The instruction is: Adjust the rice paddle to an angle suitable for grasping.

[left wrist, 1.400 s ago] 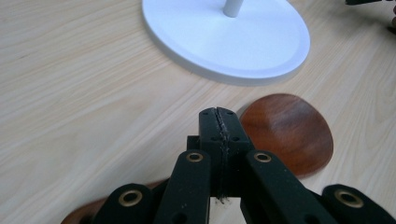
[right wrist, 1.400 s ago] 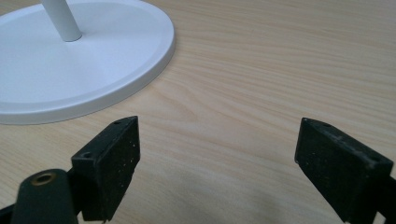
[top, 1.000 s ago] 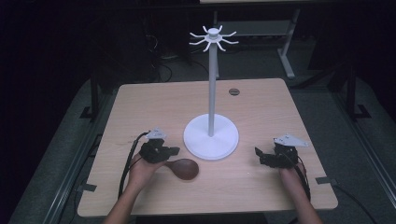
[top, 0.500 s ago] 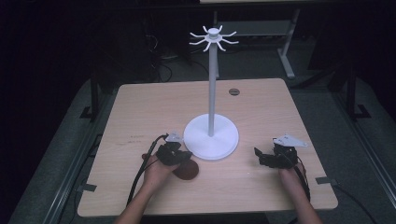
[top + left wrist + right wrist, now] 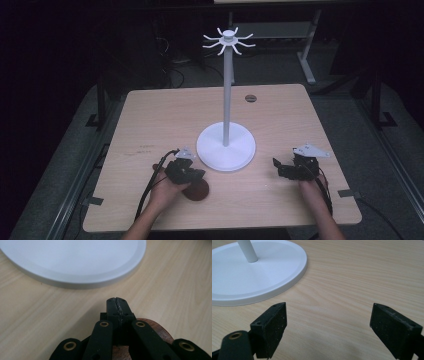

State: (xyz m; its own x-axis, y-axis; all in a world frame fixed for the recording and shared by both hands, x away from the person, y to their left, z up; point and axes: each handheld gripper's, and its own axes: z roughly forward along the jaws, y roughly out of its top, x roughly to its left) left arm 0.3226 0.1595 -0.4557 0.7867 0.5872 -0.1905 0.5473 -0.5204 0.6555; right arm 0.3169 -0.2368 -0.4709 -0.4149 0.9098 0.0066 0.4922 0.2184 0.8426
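— What do you have on the table [image 5: 150, 115] from up high?

— A white stand [image 5: 226, 145] sits about mid-table: round flat base, thin upright pole, a ring of curved hooks at the top. From that base, my left gripper [image 5: 199, 173] is at roughly seven o'clock, near the rim, and my right gripper [image 5: 276, 164] is at about four o'clock, a little off the rim. There's also a small dark round fitting [image 5: 250, 98] set in the tabletop toward the far edge, at about one o'clock from the pole.

— And the brown thing?

— A dark brown rounded wooden piece [image 5: 197, 190], lying flat on the table, right under and just behind my left gripper. In the left gripper view I see the brown rounded piece [image 5: 160, 330] beneath the linkage arms, behind the jaw tips. I can't tell what it is exactly.

— Is the left one holding it?

— Not that I can see. The left jaws are pressed together tip to tip with nothing between them, pointing toward the stand's base [image 5: 75, 262].

— The right one?

— Spread wide apart, jaws low over bare wood with nothing between them, and the white base [image 5: 254, 277] is at about eleven o'clock in the right gripper view.
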